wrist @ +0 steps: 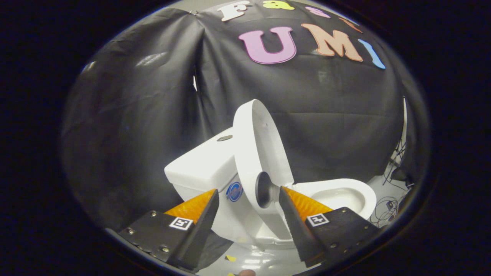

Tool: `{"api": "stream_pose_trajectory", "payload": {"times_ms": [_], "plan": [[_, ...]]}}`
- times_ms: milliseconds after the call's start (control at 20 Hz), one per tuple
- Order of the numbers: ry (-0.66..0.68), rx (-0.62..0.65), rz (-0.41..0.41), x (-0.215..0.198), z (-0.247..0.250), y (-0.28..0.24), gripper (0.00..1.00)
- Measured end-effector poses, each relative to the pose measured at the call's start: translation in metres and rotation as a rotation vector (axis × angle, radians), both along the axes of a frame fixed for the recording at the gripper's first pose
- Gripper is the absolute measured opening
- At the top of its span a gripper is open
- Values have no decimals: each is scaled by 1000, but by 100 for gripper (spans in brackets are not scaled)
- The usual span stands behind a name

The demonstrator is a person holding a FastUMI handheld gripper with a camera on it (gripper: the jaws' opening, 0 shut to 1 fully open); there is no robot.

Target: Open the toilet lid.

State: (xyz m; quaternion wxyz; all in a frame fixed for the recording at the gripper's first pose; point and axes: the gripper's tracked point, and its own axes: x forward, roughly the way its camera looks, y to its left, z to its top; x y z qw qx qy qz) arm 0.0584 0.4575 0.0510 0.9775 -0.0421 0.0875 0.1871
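Observation:
A small white toilet [215,180] stands on the floor just ahead of my fingers. Its lid [261,142] is raised upright, leaning back towards the tank [203,165], and the bowl [337,195] is uncovered to the right. My gripper [249,197] is open, its two fingers spread wide with the lower part of the lid and its hinge area seen in the gap between them. Neither finger touches the lid. A flush button [224,138] sits on top of the tank.
Black cloth walls close in behind and beside the toilet. Loose cables [387,207] lie on the pale floor [253,262] to the right of the bowl. Small yellow tape marks [230,258] sit on the floor below the toilet.

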Motion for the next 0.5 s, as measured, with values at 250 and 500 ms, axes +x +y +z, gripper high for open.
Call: {"api": "stream_pose_trajectory", "payload": {"times_ms": [250, 500], "plan": [[-68, 18, 72, -14, 32, 12, 100], [-120, 39, 86, -16, 53, -6, 100]]}}
